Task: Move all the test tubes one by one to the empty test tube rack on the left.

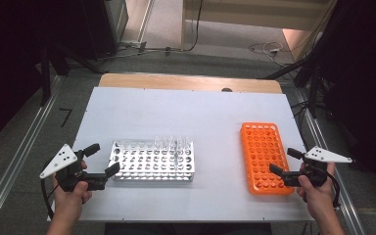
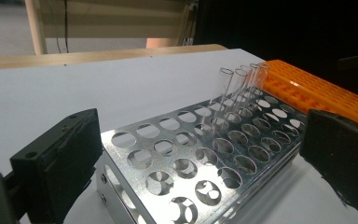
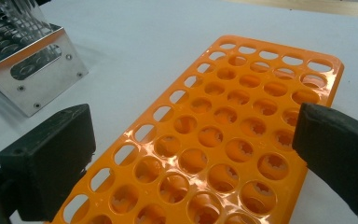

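Nearest, left tongs [image 1: 102,159] spread wide at the near-left end of the shiny perforated metal tube rack [image 1: 152,161]; right tongs [image 1: 285,161] equally wide, straddling the near right edge of the bright orange plastic tube rack [image 1: 264,154], every well empty. Farther along the metal rack, a short row of clear glass test tubes [image 2: 240,86], upright, slightly leaning. Probably light, slick, brittle: best pinched gently just below the rim. White bench [image 1: 176,112] beyond.

metal rack [image 1: 152,161] left, flat | clear tubes [image 1: 171,143] upright, maybe five | orange rack [image 1: 264,156] right
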Demonstrator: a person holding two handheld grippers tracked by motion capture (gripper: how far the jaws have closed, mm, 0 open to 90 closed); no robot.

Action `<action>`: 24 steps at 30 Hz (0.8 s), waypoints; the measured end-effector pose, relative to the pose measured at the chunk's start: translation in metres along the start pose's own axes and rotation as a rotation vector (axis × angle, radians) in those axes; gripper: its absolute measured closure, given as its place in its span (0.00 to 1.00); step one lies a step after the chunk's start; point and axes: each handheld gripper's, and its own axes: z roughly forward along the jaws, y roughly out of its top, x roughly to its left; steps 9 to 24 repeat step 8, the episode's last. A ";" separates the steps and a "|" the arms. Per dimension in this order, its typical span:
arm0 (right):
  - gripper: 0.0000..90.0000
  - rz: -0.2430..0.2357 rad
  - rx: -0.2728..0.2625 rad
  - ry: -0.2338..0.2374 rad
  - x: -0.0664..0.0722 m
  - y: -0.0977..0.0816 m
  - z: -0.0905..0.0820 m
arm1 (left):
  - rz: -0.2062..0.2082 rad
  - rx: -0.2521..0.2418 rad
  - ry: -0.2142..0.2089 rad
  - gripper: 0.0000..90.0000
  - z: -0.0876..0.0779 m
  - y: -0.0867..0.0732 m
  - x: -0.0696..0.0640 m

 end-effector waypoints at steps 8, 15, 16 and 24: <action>0.00 -0.007 0.004 -0.001 0.000 0.000 0.001 | 0.002 -0.004 -0.007 0.00 0.001 0.000 -0.001; 0.00 -0.007 0.004 -0.001 0.000 0.000 0.001 | 0.002 -0.004 -0.007 0.00 0.001 0.000 -0.001; 0.00 -0.007 0.004 -0.001 0.000 0.000 0.001 | 0.002 -0.004 -0.007 0.00 0.001 0.000 -0.001; 0.00 -0.007 0.004 -0.001 0.000 0.000 0.001 | 0.002 -0.004 -0.007 0.00 0.001 0.000 -0.001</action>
